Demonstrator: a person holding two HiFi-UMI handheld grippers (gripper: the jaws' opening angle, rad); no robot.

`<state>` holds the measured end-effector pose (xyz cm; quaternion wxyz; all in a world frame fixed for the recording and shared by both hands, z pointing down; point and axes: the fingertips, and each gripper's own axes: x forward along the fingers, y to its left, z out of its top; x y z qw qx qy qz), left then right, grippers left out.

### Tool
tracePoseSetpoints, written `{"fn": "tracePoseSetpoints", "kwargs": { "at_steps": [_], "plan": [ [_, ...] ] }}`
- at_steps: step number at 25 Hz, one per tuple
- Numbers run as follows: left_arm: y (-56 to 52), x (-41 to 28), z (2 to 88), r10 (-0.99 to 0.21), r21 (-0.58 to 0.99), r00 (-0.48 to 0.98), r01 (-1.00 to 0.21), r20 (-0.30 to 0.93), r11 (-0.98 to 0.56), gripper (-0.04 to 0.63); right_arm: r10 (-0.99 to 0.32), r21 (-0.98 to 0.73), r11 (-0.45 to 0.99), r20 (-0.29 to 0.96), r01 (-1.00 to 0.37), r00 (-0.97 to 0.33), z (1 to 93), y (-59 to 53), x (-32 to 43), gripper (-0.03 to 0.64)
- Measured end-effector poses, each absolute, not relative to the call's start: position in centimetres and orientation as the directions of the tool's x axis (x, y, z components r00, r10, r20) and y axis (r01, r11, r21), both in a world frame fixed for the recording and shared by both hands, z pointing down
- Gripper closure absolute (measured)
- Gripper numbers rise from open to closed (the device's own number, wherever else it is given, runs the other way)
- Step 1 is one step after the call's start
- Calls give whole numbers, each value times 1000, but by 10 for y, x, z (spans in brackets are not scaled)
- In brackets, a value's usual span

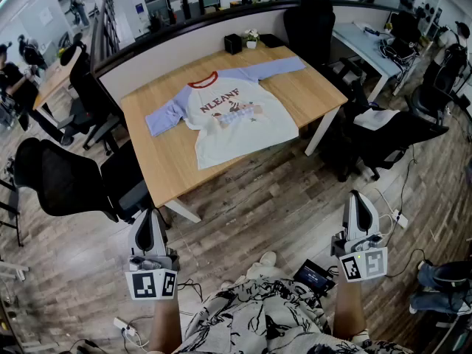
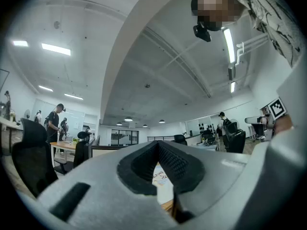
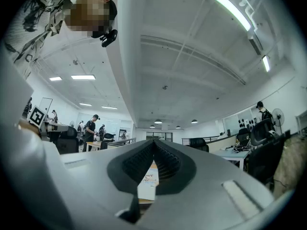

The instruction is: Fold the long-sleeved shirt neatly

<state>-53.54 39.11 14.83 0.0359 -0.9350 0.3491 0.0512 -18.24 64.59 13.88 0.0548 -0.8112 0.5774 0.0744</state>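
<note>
Wooden flooring runs across an open office, and a light wooden table stands on it against a low partition.

Left of the table, just beside its near left corner, is a black office chair. Nearer than the table and well apart from its front edge, the left gripper is held over the floor. It points toward the table, its marker cube toward the person. In the left gripper view its jaws are closed tip to tip with nothing held; a strip of the table shows through the gap under the pads.

On the table's middle lies the long-sleeved shirt, spread flat and face up. It has a white body with lettering on the chest, a red collar and pale blue sleeves. One sleeve bends toward the table's left edge; the other stretches to its far right corner. At the table's far edge, beyond the collar, stand a black box and a small potted plant.

Right of the table's front edge and well apart from it, the right gripper also points toward the table. Its jaws are shut and empty. A second black chair stands to the table's right.
</note>
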Motion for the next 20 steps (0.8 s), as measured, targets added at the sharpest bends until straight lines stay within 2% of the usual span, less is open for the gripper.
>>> {"fn": "tracePoseSetpoints", "kwargs": {
  "at_steps": [14, 17, 20],
  "plan": [
    [399, -524, 148, -610, -40, 780, -620, -139, -784, 597, -929, -8, -324, -187, -946, 320, 140, 641, -187, 621],
    [401, -524, 148, -601, 0, 784, -608, -156, -794, 595, -918, -52, -312, -240, -949, 315, 135, 645, -187, 623],
    [403, -520, 151, -584, 23, 800, -587, -139, -810, 595, -923, -52, -309, -222, -950, 313, 139, 643, -186, 621]
  ]
}}
